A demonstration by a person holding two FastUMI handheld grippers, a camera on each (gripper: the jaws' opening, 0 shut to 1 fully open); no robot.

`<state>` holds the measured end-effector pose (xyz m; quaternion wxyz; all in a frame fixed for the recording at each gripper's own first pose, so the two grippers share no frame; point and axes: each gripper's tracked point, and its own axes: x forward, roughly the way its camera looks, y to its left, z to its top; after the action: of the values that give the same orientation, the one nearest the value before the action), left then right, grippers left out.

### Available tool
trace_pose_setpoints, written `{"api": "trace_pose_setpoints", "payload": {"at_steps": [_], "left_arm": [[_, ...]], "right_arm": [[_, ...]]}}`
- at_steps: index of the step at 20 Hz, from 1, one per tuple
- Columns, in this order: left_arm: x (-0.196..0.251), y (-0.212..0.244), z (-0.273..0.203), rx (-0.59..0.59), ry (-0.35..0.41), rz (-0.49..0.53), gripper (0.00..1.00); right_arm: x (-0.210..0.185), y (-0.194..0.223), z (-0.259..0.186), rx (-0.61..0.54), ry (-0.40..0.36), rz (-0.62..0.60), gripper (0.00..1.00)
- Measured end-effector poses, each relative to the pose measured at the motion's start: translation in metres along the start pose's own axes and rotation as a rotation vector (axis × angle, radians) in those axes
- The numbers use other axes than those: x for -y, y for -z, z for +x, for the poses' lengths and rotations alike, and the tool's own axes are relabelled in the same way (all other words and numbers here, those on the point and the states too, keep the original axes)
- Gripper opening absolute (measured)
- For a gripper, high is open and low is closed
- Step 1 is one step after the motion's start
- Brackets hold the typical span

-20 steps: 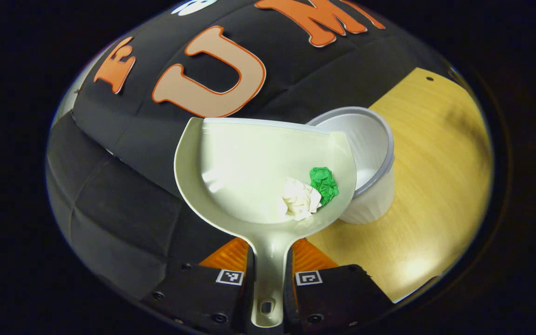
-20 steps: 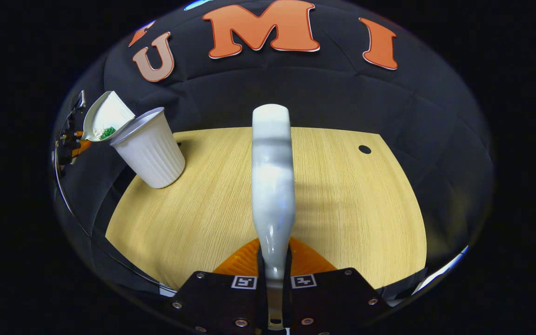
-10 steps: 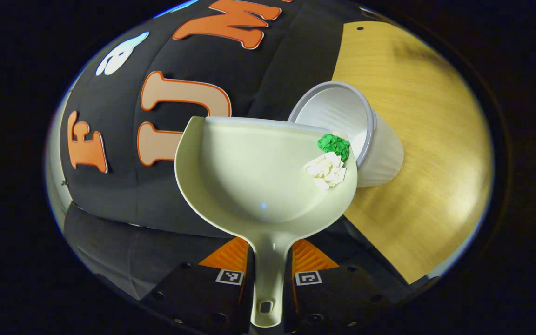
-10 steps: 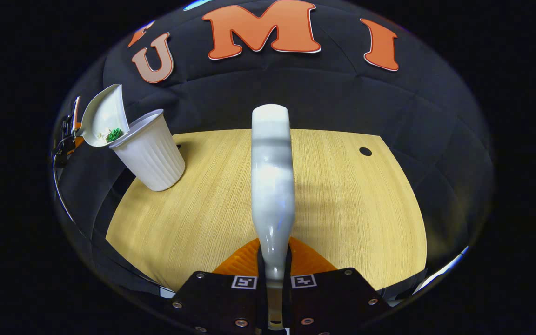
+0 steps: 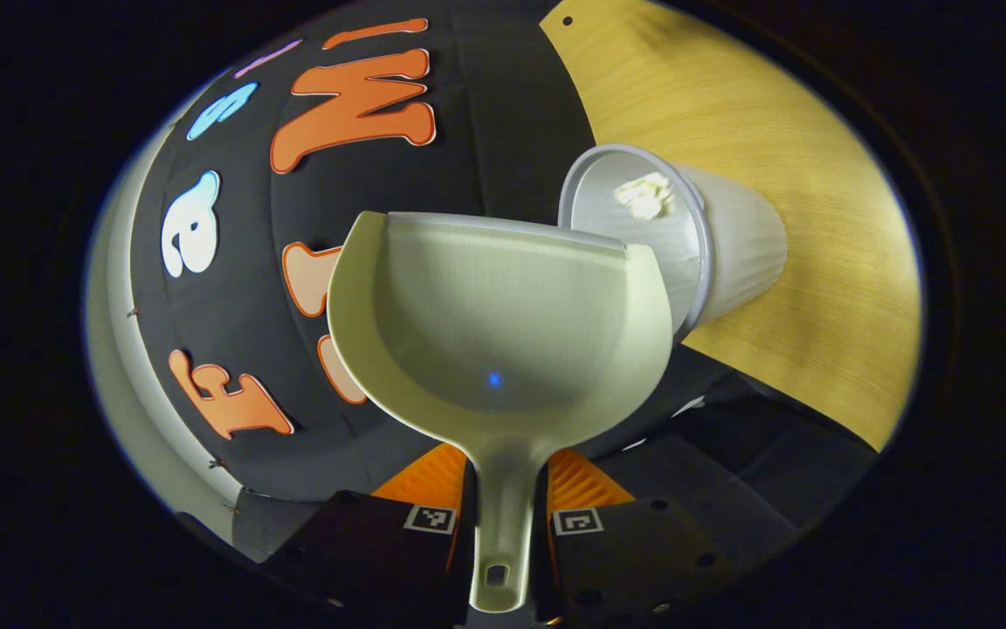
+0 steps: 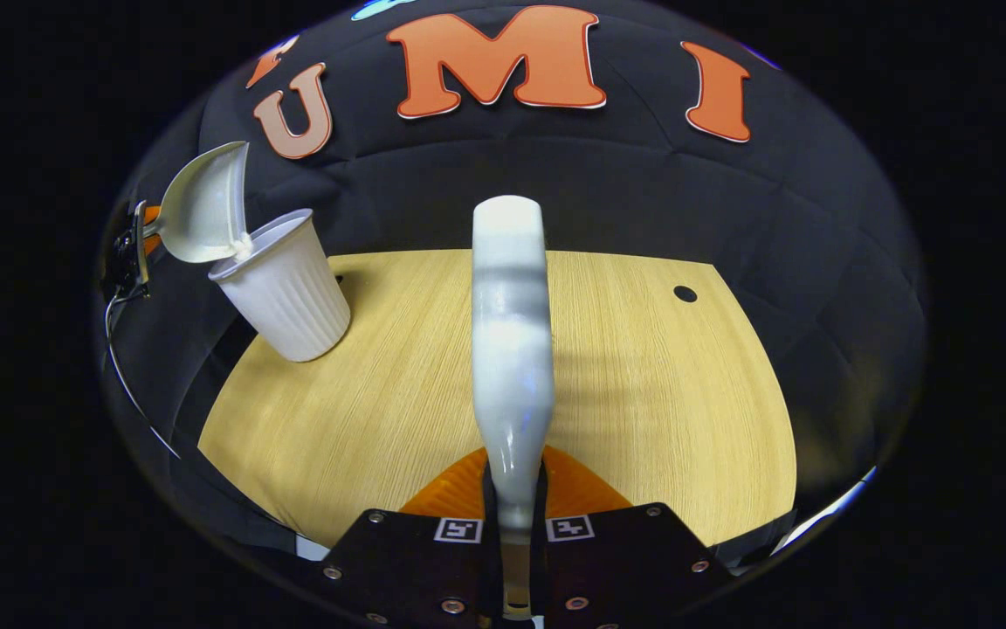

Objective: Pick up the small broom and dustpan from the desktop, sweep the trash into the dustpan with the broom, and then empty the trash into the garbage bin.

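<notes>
Left gripper view: left hand-held gripper [image 5: 503, 524] clamps dustpan [image 5: 503, 323], tipped over bin [image 5: 713, 245]; white wad [image 5: 644, 196] inside bin.

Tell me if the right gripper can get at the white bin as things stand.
Probably not right away: the right gripper is shut on the broom, and the dustpan hangs tilted over the bin. The wooden desktop between them lies bare.

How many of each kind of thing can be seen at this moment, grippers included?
Grippers: 2 (left, right)
Dustpan: 1
Broom: 1
Bin: 1
Paper wad, inside the bin: 1
Table: 1
Total: 7
</notes>
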<state>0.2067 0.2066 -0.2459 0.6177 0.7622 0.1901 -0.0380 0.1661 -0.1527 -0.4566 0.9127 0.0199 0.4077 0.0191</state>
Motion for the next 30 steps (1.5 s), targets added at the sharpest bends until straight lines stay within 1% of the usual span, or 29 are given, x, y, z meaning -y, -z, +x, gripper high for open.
{"api": "trace_pose_setpoints", "payload": {"at_steps": [1,2,4,5,6,7,8,9,10,11,12,14,15,16,18,19,20,21,22,23,27,30], "left_arm": [[0.003,0.003,0.001,-0.025,0.017,-0.047,0.26],[0.009,0.005,-0.002,-0.041,0.039,-0.132,0.25],[0.039,0.009,-0.009,-0.074,0.102,-0.413,0.25],[0.059,0.005,-0.015,-0.085,0.15,-0.558,0.3],[0.076,0.0,-0.021,-0.085,0.18,-0.693,0.25],[0.091,-0.009,-0.028,-0.089,0.212,-0.797,0.25],[0.1,-0.018,-0.033,-0.088,0.227,-0.893,0.25],[0.105,-0.037,-0.038,-0.073,0.25,-1.017,0.25],[0.106,-0.069,-0.046,-0.036,0.295,-1.184,0.25],[0.104,-0.113,-0.057,0.022,0.354,-1.342,0.25],[0.106,-0.135,-0.062,0.051,0.38,-1.4,0.25],[0.106,-0.176,-0.085,0.103,0.446,-1.478,0.26],[0.102,-0.195,-0.095,0.137,0.483,-1.494,0.22],[0.099,-0.214,-0.102,0.159,0.505,-1.505,0.25],[0.103,-0.253,-0.12,0.185,0.577,-1.566,0.25],[0.115,-0.269,-0.127,0.186,0.62,-1.583,0.25],[0.126,-0.282,-0.134,0.164,0.654,-1.606,0.26],[0.146,-0.3,-0.146,0.128,0.708,-1.632,0.26],[0.157,-0.311,-0.153,0.111,0.747,-1.63,0.26],[0.168,-0.323,-0.157,0.091,0.768,-1.627,0.26],[0.186,-0.357,-0.178,0.024,0.893,-1.625,0.26],[0.195,-0.384,-0.185,-0.045,0.955,-1.6,0.26]], "right_arm": [[0.0,0.0,-0.001,0.004,-0.003,0.004,0.12],[0.0,-0.001,-0.001,0.007,-0.003,0.004,0.12],[0.001,-0.002,-0.001,0.013,0.002,0.0,0.12],[0.001,0.0,-0.001,0.01,0.005,0.002,0.12],[0.0,0.002,-0.001,0.002,0.002,0.005,0.12],[0.0,0.005,0.0,-0.006,0.0,0.003,0.12],[0.0,0.006,0.001,-0.008,0.0,-0.002,0.12],[-0.001,0.006,0.001,-0.008,-0.004,-0.011,0.12],[-0.002,0.006,0.001,-0.006,-0.011,-0.014,0.12],[-0.003,0.008,0.001,-0.008,-0.017,-0.024,0.12],[-0.004,0.01,0.001,-0.013,-0.021,-0.029,0.12],[-0.005,0.014,-0.001,-0.023,-0.023,-0.035,0.12],[-0.004,0.016,-0.001,-0.029,-0.022,-0.039,0.12],[-0.003,0.019,-0.002,-0.032,-0.022,-0.041,0.12],[-0.002,0.024,-0.002,-0.044,-0.026,-0.046,0.12],[-0.001,0.028,-0.001,-0.049,-0.023,-0.046,0.12],[0.0,0.029,-0.001,-0.052,-0.024,-0.047,0.12],[0.001,0.034,0.0,-0.062,-0.017,-0.049,0.12],[0.005,0.039,0.001,-0.074,-0.009,-0.05,0.12],[0.006,0.042,0.002,-0.085,-0.002,-0.048,0.12],[0.011,0.067,0.015,-0.151,0.022,-0.05,0.12],[0.006,0.093,0.024,-0.218,0.015,-0.038,0.12]]}}
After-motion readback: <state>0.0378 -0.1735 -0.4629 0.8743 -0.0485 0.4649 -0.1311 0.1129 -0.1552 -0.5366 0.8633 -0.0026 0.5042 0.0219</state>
